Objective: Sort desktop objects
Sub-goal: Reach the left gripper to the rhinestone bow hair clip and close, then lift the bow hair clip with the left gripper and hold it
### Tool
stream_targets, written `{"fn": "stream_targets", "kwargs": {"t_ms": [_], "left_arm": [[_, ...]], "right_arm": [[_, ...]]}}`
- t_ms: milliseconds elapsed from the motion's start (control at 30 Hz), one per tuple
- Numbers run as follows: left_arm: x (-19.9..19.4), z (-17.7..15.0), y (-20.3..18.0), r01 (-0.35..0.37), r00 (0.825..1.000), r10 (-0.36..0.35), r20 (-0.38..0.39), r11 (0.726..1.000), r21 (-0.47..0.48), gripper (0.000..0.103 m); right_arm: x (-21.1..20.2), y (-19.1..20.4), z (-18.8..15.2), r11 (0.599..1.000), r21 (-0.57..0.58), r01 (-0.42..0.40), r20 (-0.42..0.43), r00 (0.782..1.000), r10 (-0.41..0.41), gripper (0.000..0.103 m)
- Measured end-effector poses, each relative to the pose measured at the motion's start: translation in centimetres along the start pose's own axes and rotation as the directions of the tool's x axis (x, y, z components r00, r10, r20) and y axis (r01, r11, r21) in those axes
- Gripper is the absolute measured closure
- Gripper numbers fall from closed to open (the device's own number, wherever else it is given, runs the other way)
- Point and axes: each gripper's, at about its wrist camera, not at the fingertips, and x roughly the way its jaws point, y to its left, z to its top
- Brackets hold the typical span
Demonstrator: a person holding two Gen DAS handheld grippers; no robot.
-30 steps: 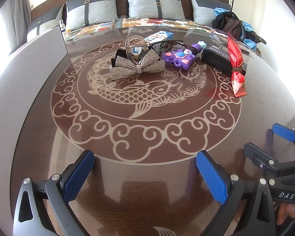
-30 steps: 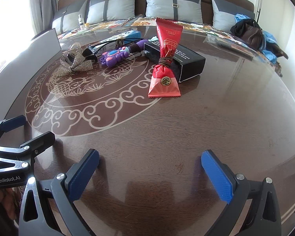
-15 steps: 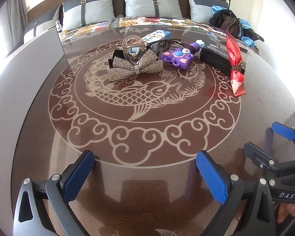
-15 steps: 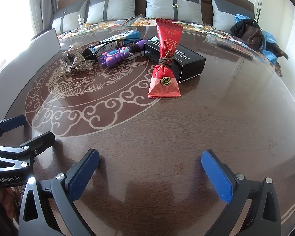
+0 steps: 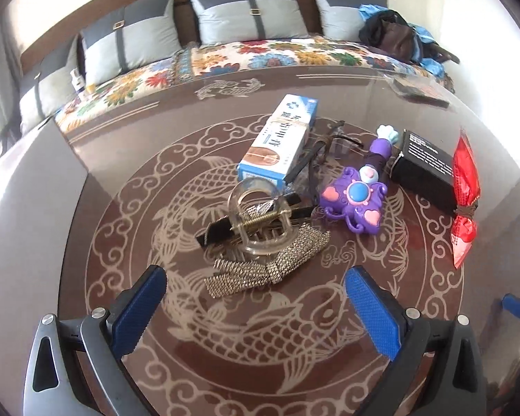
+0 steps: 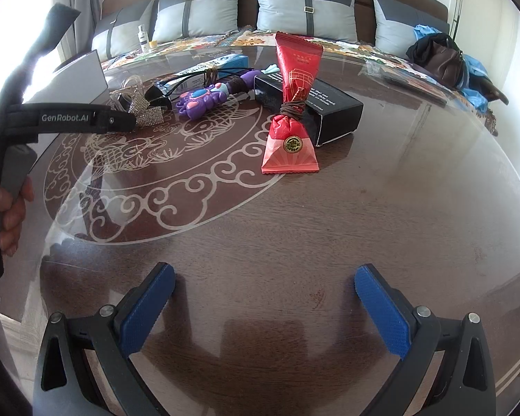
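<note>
Fingers of the left gripper (image 5: 256, 308) stand wide apart, nothing between them, hovering just above the table (image 5: 128, 208). Sparkly bow (image 5: 267, 263) lies directly ahead of that gap, just beyond the fingertips and centred. Its long axis runs left-near to right-far, roughly across the gap, so a straight advance should bring both pads around it. Judgement: left gripper is the nearer one by far.

Clear plastic clip (image 5: 260, 222) sits on the far side of the bow, touching it, over a black strip. Blue-and-white box (image 5: 280, 142) lies farther back. Purple toy (image 5: 355, 201) is to the right of the clip, then the black box (image 5: 423, 170), with the red packet (image 5: 464, 201) against it at far right.

Right gripper (image 6: 263, 308) also has its fingers apart and empty, over bare table at the near edge, well apart from the red packet and farther still from the bow at far left.
</note>
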Motion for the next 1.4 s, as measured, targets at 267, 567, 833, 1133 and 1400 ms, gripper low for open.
{"fn": "stream_targets", "kwargs": {"t_ms": [267,567,833,1133,1400], "left_arm": [[2.8,2.2,0.2,-0.028,0.998,0.039,-0.041,0.968,0.249,0.000],[3.8,3.2,1.2,0.174,0.985,-0.174,-0.013,0.978,0.112,0.037],[-0.6,-3.4,1.7,0.008,1.000,-0.010,-0.016,0.993,-0.116,0.040],[-5.7,-12.9,3.4,-0.031,0.999,0.035,0.012,0.970,-0.241,0.011],[-5.0,-12.5,2.8,-0.012,1.000,0.013,-0.001,0.984,-0.178,0.000]], "right_arm": [[0.0,0.1,0.1,1.000,0.000,0.000,-0.001,1.000,0.000,0.000],[0.1,0.1,0.2,1.000,-0.001,-0.001,-0.001,1.000,0.001,0.000],[0.2,0.1,0.3,1.000,0.000,-0.001,0.000,1.000,0.001,0.000],[0.1,0.1,0.2,1.000,-0.001,0.001,0.001,1.000,-0.001,0.000],[0.2,0.1,0.2,1.000,0.000,0.000,0.001,1.000,0.000,0.000]]}}
